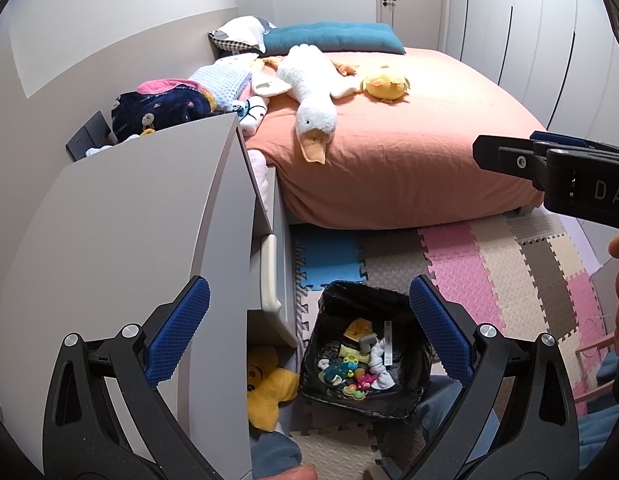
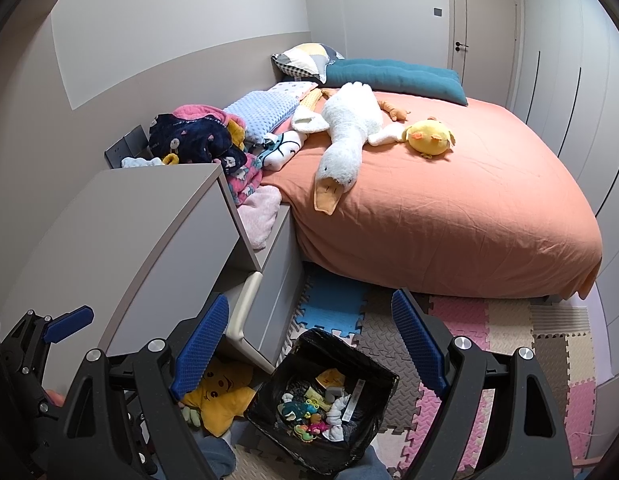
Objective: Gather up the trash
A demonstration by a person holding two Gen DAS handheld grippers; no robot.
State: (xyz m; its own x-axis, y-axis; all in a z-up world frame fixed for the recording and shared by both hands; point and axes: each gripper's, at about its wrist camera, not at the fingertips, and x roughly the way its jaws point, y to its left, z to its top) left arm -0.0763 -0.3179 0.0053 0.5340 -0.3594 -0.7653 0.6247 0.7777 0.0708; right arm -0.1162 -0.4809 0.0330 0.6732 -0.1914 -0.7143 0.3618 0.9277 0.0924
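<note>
Looking down through both wrist views, I see the black-lined square trash bin (image 1: 365, 352) (image 2: 325, 404) standing on the pastel foam puzzle-mat floor (image 1: 489, 264) (image 2: 509, 320), beside the grey bedside counter (image 1: 141, 216) (image 2: 149, 224). My left hand-held gripper (image 1: 309, 328) hangs above the bin with its blue-padded fingers spread wide and nothing between them; the bin lies just below and between the fingertips. My right hand-held gripper (image 2: 307, 344) is likewise spread apart and empty, with the bin just below and between its fingers. Inside the bin lie a knotted white cloth (image 1: 379, 360) (image 2: 337, 408), a yellow paper scrap (image 1: 357, 328) (image 2: 329, 378) and small colourful toys (image 1: 341, 372) (image 2: 303, 410). A yellow star-shaped plush (image 1: 265, 388) (image 2: 217, 396) lies on the floor left of the bin, under the counter. A long white goose plush (image 1: 313, 92) (image 2: 345, 128) stretches across the salmon-sheeted bed (image 1: 409, 152) (image 2: 449, 208).
</note>
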